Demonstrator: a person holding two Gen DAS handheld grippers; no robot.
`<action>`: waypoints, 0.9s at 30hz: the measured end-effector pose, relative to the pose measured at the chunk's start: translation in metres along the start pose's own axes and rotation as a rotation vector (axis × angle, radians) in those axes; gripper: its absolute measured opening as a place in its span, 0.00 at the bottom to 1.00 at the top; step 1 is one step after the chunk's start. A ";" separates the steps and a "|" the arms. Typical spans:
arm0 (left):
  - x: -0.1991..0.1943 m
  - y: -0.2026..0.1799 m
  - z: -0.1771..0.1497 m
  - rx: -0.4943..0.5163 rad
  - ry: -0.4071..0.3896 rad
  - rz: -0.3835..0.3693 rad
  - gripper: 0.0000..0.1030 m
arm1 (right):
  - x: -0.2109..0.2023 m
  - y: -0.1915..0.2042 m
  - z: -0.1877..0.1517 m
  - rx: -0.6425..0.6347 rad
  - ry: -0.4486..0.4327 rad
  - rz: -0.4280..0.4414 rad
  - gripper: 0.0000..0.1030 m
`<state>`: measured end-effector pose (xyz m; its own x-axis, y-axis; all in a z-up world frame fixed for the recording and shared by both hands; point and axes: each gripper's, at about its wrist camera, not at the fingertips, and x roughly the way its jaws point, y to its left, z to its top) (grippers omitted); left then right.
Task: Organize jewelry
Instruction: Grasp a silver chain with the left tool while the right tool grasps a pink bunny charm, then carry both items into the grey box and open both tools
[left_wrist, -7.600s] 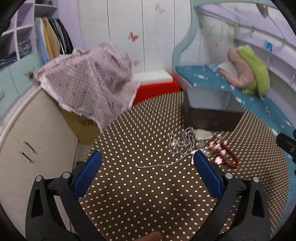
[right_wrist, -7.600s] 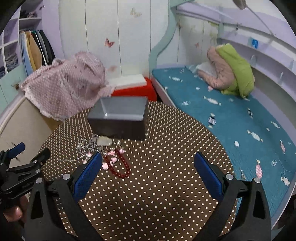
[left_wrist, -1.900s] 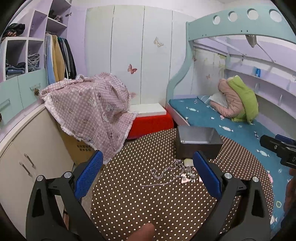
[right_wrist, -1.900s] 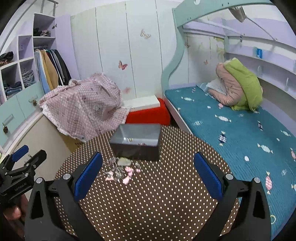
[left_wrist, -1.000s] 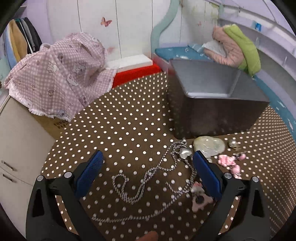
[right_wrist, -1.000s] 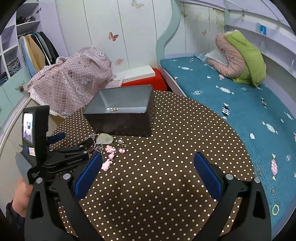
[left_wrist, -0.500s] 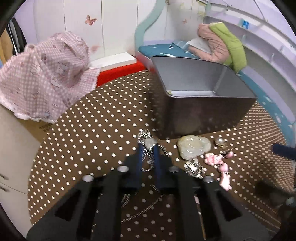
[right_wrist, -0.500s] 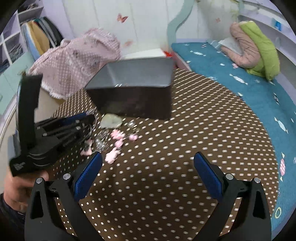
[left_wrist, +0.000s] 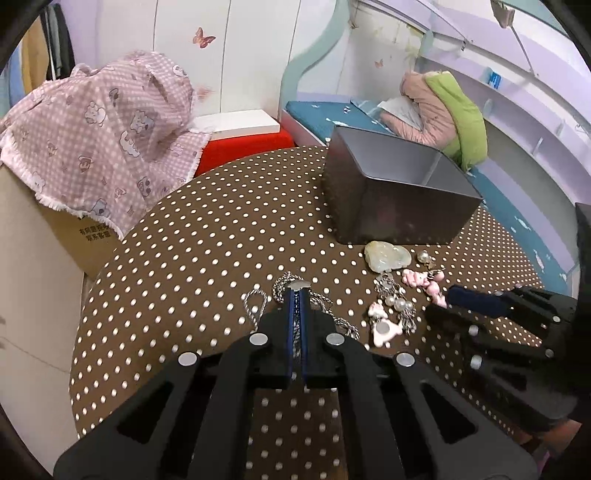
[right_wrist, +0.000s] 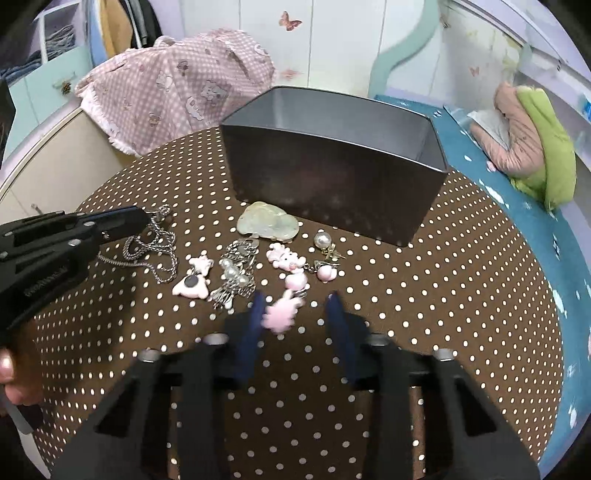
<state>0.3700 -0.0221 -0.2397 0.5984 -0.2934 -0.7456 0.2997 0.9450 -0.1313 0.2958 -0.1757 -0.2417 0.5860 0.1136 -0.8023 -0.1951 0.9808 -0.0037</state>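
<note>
While the left gripper (left_wrist: 296, 295) pinches the silver chain (right_wrist: 155, 243) left of the gray box (right_wrist: 332, 162), the right gripper (right_wrist: 295, 306) stands spread around a pink charm (right_wrist: 280, 314) before that box.

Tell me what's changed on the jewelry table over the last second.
The left gripper dropped onto the silver chain necklace and shut its jaws on it. The right gripper moved down over the pink charm, jaws half closed. The gray box and jade pendant stayed put.

Pink checked cloth (left_wrist: 107, 122) over a cardboard box (left_wrist: 55, 229).
</note>
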 end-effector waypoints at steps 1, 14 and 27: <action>-0.003 0.000 -0.002 -0.002 -0.004 0.000 0.02 | 0.000 -0.003 -0.004 0.007 -0.002 0.011 0.14; -0.052 -0.003 -0.007 -0.005 -0.076 -0.001 0.02 | -0.039 -0.041 -0.014 0.124 -0.055 0.109 0.14; -0.149 -0.026 0.037 0.070 -0.298 -0.031 0.03 | -0.119 -0.042 0.026 0.079 -0.251 0.146 0.14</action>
<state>0.3007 -0.0081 -0.1013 0.7769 -0.3609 -0.5160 0.3651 0.9258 -0.0980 0.2553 -0.2266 -0.1303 0.7340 0.2806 -0.6185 -0.2357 0.9593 0.1555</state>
